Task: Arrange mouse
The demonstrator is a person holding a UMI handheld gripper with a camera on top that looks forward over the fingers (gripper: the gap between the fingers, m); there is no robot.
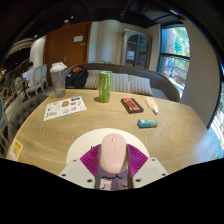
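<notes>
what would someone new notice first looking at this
First the pale pink mouse, held between the gripper's two fingers with the magenta pads at its sides, over a white round mat at the near edge of the wooden table. Next the tall green can standing upright at the far side of the table. To its left a printed sheet lies flat, and to its right a dark flat device.
</notes>
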